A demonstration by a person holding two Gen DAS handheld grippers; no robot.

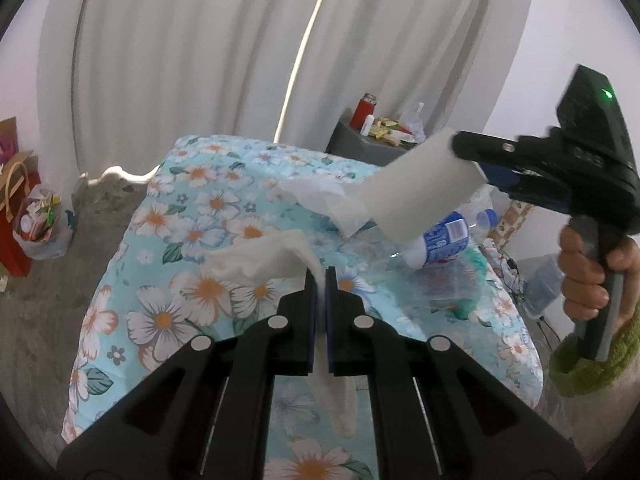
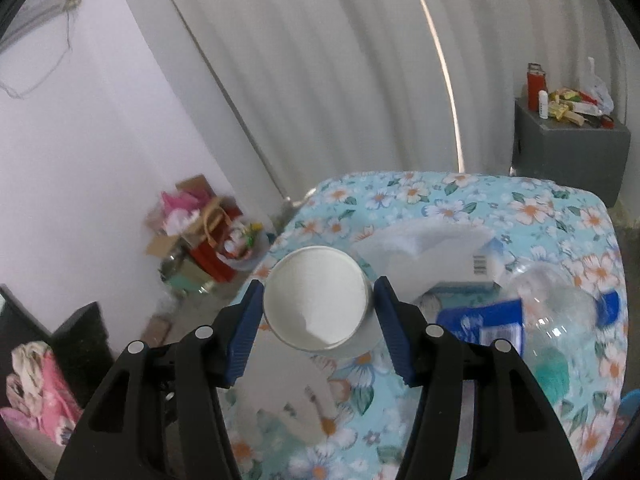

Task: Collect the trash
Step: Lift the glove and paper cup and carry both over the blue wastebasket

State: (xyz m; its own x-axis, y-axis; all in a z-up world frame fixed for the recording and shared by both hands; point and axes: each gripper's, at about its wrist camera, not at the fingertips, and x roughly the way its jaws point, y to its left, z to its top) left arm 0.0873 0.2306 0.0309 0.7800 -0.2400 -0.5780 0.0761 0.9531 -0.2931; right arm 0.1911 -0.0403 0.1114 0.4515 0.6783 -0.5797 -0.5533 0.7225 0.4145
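A: What is the left gripper (image 1: 320,276) doing?

B: It is pinching a crumpled tissue (image 1: 260,258) between tight jaws, above the floral cloth (image 1: 192,312).

A: And the right gripper (image 2: 318,312)?

B: It is clasping a white paper cup (image 2: 316,300), its pads pressing on both sides, held over the cloth.

A: What is lying there besides?

B: A plastic bottle (image 2: 560,304) and another tissue (image 1: 328,200) are lying near the cup.

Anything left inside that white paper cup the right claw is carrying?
The white paper cup, clamped in the right claw, looks empty: only bare white wall and bottom show. The near inner wall is hidden by the rim.
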